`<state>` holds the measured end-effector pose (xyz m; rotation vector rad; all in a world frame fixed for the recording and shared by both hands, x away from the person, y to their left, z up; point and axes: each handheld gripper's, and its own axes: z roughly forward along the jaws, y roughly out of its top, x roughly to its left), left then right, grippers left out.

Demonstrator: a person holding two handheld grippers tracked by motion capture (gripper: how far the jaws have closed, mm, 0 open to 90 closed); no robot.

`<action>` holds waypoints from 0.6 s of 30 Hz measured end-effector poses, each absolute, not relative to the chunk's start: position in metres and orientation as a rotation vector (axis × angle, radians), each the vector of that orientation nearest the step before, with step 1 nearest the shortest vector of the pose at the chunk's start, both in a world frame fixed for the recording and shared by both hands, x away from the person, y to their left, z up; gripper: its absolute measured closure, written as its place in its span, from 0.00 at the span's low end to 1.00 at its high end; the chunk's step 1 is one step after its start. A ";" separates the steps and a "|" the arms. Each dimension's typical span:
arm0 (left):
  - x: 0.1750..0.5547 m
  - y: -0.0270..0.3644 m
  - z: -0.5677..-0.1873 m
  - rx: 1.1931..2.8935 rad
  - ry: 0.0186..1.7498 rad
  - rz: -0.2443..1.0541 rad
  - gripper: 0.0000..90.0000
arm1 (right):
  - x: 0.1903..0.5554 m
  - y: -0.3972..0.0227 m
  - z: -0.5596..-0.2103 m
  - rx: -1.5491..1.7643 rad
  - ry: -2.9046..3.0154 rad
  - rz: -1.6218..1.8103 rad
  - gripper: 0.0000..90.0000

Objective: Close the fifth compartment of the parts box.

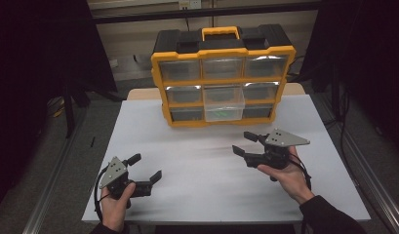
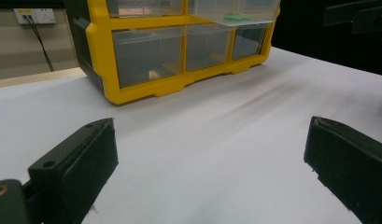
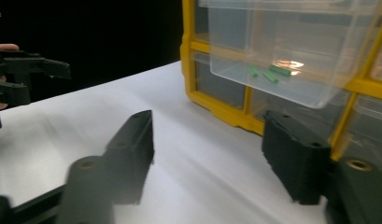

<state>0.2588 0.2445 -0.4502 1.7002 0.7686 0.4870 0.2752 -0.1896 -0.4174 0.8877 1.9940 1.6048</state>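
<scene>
A yellow and black drawer organiser [image 1: 221, 78] stands at the far middle of the white table [image 1: 207, 190]. Its clear middle drawer [image 1: 224, 105] is pulled out, and small green pieces [image 3: 268, 74] lie inside it. My right gripper [image 1: 242, 143] hovers in front of the organiser at the right, jaws apart and pointing left, with nothing between them. In the right gripper view the drawer [image 3: 282, 51] sits just beyond the right jaw. My left gripper [image 1: 146, 167] is near the front left of the table, wide open and empty, aimed toward the organiser [image 2: 179, 46].
The organiser's other clear drawers are pushed in. A bare white tabletop [image 2: 216, 140] lies between both grippers and the organiser. Dark surroundings and metal rails [image 1: 55, 165] border the table on both sides.
</scene>
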 end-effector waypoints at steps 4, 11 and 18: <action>0.259 0.244 -0.450 1.706 0.760 0.488 0.03 | 0.279 -0.185 -0.415 0.848 2.013 1.627 0.54; 0.259 0.244 -0.450 1.706 0.759 0.484 0.03 | 0.282 -0.175 -0.413 0.798 2.041 1.618 0.74; 0.260 0.244 -0.450 1.711 0.754 0.488 0.03 | 0.289 -0.168 -0.411 0.799 2.040 1.636 0.89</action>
